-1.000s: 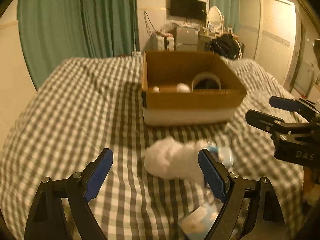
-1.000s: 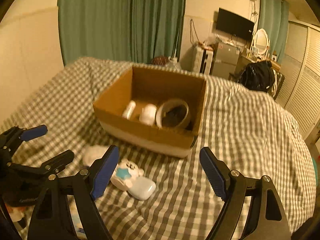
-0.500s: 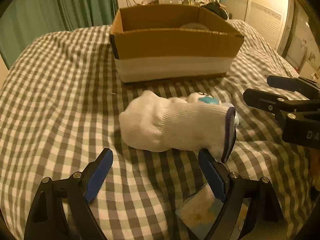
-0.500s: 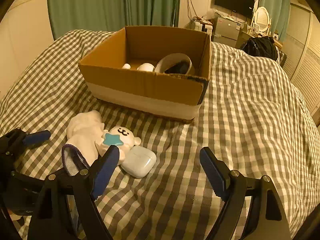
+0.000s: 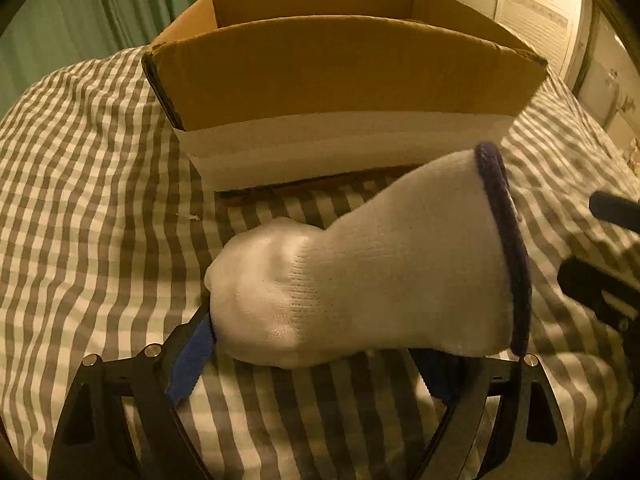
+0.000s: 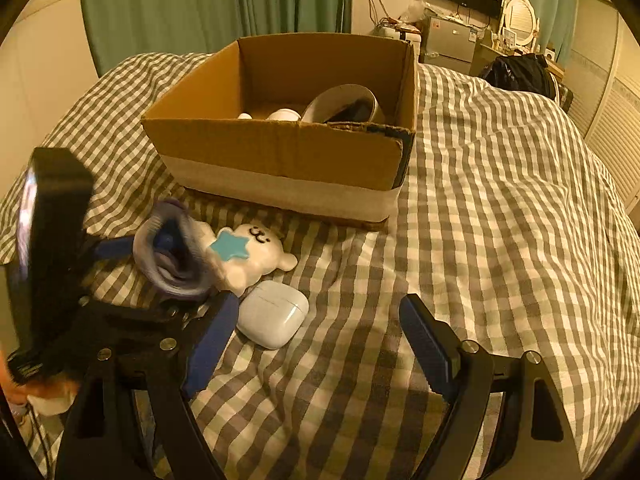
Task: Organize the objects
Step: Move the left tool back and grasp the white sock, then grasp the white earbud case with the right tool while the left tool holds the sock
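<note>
A white sock (image 5: 360, 276) with a dark purple cuff lies between the fingers of my left gripper (image 5: 316, 356), which stand wide apart around it; I cannot tell if they touch it. The right wrist view shows the sock's cuff opening (image 6: 172, 256), blurred, with the left gripper (image 6: 52, 264) beside it. A cardboard box (image 5: 344, 80) stands just behind the sock; in the right wrist view the box (image 6: 280, 152) holds a tape roll (image 6: 344, 102) and small white items. My right gripper (image 6: 316, 340) is open and empty over the bed.
A white bear toy with a blue star (image 6: 252, 256) and a white earbud case (image 6: 274, 318) lie on the checked bedcover (image 6: 500, 220) in front of the box. Green curtains, a TV and cabinets stand behind the bed.
My left gripper has moved forward and lower, so the sock now sits between its fingers and the box looms closer. The right gripper has come slightly nearer the toy and case.
</note>
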The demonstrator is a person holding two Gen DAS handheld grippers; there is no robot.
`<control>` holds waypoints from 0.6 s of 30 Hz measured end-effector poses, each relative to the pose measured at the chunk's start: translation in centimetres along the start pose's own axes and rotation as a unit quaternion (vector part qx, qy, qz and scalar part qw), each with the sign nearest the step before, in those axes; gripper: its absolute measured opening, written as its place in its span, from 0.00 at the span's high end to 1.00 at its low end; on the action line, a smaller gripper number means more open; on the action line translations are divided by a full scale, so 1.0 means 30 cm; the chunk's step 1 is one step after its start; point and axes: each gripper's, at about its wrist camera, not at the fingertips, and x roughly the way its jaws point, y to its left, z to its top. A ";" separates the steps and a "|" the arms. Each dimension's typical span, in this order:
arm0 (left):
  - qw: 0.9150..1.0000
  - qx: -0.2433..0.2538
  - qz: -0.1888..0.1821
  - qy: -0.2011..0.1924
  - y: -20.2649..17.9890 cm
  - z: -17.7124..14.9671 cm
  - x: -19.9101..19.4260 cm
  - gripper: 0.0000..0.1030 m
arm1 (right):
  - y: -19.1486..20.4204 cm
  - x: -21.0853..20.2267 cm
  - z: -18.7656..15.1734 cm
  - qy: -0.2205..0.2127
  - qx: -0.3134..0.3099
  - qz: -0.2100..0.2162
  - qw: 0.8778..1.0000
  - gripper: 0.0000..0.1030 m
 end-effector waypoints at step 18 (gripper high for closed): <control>0.993 -0.082 0.028 -0.078 0.086 -0.076 -0.233 0.31 | 0.116 0.111 -0.022 0.051 -0.060 0.021 0.997 0.20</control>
